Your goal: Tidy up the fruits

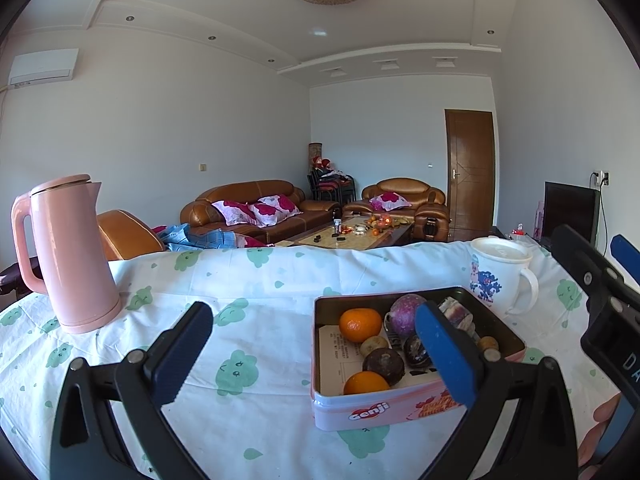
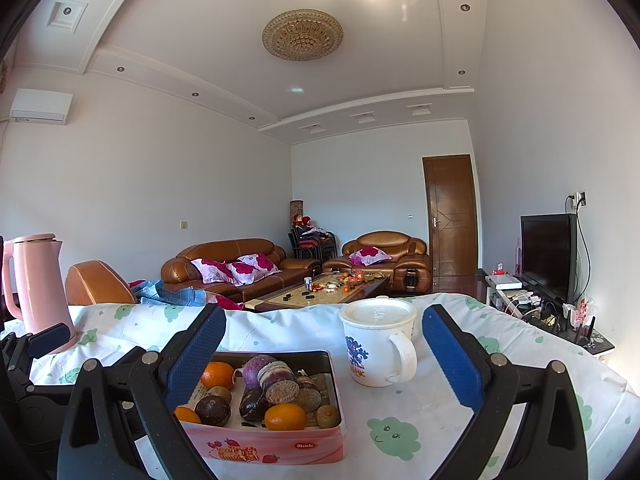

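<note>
Both the left claw (image 1: 316,354) and the right claw (image 2: 324,354) are held spread apart, with nothing gripped. The fruits are gathered in a pink tin (image 2: 280,446) set on the cloth-covered desk (image 1: 260,280), beside a white mug (image 2: 378,346).

- Right tongs (image 2: 322,354) spread wide, holding nothing.
- Pink tin (image 2: 276,446) on the counter (image 2: 440,432) holds oranges (image 2: 285,416) and dark fruits.
- White lidded mug (image 2: 374,344) stands just beside it.
</note>
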`<state>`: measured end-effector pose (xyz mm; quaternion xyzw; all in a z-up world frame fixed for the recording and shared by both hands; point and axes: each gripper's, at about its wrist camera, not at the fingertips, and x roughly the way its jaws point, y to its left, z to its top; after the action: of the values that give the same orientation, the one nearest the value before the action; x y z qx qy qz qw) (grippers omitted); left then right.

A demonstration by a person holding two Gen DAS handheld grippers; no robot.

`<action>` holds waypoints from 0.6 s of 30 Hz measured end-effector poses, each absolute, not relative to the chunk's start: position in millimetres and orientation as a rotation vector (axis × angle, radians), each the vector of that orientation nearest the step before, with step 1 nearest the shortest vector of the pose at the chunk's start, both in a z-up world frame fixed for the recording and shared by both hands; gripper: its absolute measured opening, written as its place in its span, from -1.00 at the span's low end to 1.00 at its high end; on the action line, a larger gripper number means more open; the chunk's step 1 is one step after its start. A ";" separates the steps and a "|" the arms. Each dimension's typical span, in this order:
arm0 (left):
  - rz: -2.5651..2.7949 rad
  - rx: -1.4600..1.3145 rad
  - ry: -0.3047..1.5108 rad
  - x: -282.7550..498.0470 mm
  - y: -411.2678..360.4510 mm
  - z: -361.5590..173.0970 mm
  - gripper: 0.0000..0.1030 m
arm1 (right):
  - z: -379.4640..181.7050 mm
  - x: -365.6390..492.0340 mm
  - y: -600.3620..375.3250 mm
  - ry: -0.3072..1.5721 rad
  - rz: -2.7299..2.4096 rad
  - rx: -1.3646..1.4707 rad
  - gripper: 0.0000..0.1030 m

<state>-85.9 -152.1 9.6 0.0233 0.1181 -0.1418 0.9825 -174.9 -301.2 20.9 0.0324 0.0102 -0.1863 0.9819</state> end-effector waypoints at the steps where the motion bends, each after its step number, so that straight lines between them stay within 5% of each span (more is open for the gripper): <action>1: -0.283 0.048 0.239 -86.0 -152.4 9.5 1.00 | 20.8 -174.7 -301.2 0.021 -0.375 0.065 0.94; 18: -0.274 0.053 0.264 -79.6 -149.6 7.8 1.00 | 20.0 -173.8 -301.1 0.025 -0.372 0.066 0.94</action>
<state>-79.6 -149.6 7.8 0.0261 0.1310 -0.1361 0.9816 -173.8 -301.1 20.0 0.0327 0.0122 -0.1851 0.9821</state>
